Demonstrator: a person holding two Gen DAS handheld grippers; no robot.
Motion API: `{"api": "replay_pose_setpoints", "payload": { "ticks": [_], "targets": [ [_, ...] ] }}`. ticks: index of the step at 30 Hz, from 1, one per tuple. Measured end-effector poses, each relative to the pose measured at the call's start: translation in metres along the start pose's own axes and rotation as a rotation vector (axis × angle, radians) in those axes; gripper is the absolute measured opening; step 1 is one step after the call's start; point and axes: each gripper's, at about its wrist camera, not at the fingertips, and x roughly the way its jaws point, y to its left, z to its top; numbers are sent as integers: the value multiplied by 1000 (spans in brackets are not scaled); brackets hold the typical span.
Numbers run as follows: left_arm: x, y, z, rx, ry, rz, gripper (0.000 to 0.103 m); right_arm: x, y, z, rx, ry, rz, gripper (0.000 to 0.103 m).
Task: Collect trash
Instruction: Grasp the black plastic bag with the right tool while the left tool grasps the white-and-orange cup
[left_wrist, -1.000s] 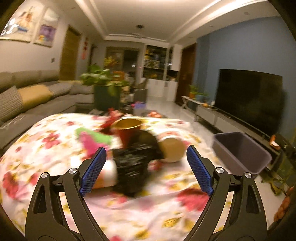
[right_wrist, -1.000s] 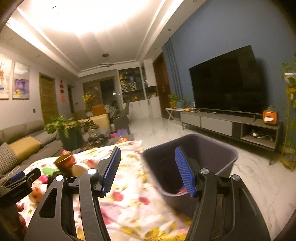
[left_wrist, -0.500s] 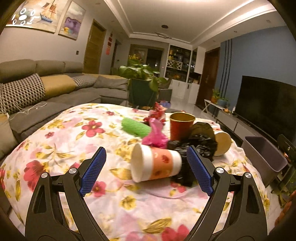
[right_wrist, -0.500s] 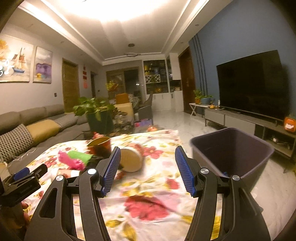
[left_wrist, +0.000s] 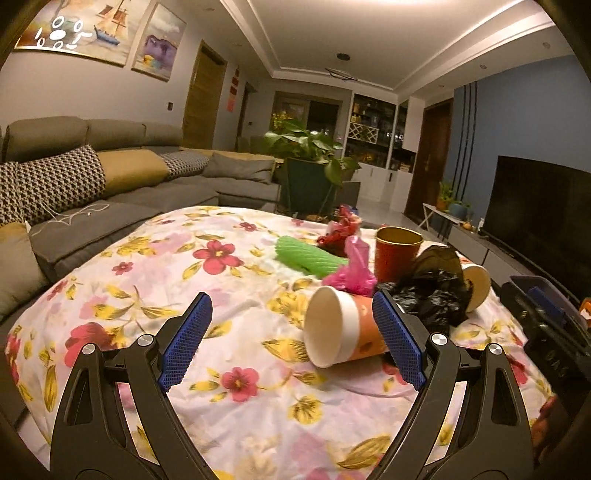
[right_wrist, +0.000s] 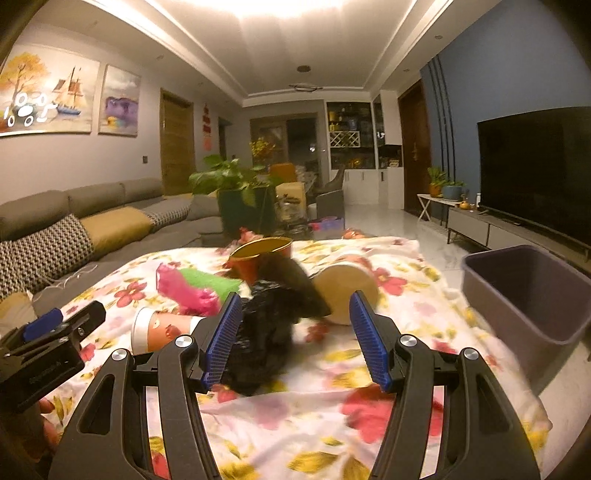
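Trash lies on a floral-covered table (left_wrist: 221, 280). In the left wrist view a white-and-orange paper cup (left_wrist: 340, 332) lies on its side just ahead of my open left gripper (left_wrist: 291, 343), close to its right finger. Behind it sit a pink bag (left_wrist: 354, 273), a green ribbed piece (left_wrist: 310, 254), an upright red cup (left_wrist: 395, 251), a crumpled black bag (left_wrist: 432, 295) and a tipped tan cup (left_wrist: 476, 288). My right gripper (right_wrist: 295, 336) is open, nothing between its pads, with the black bag (right_wrist: 269, 332) just ahead and the tan cup (right_wrist: 347, 291) beyond. The grey bin (right_wrist: 528, 299) stands at the right.
A grey sofa (left_wrist: 110, 184) with cushions runs along the left. A potted plant (left_wrist: 310, 166) stands behind the table, and a TV (right_wrist: 535, 173) on a low cabinet lines the right wall. The left gripper (right_wrist: 48, 343) shows at the right wrist view's left edge.
Both grippers swung left, away from the bin and toward the trash pile. The right view went from the bin between its fingers to the black bag and cups. Both stayed open.
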Motion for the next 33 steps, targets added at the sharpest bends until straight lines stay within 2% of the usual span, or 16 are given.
{"api": "replay_pose_setpoints", "payload": {
  "ticks": [6,12,17,20,23,28,29,31,33],
  "targets": [
    [7,4,-1,2,10,-9,87,26,15,-3,-18,39,31,50],
    [16,0,-4,12,26,-41,86,45,20,-8,-24,76,41,33],
    [24,-7,-8,25,49,-70,80,50,20,-11,-28,98,54,10],
    [32,-11,-10,24,83,-102,69,46,18,-11,-35,89,55,4],
    [40,-14,-13,26,116,-130,53,40,14,-9,-33,74,52,3],
    [48,-18,-17,9,163,-197,19,29,8,-5,-20,52,55,3],
    [49,-18,-18,6,166,-208,17,25,7,-4,-19,44,56,3],
    [47,-19,-18,0,167,-233,6,19,5,-1,-20,32,57,3],
    [45,-20,-18,-4,160,-252,4,14,4,1,-16,22,59,3]
  ]
}}
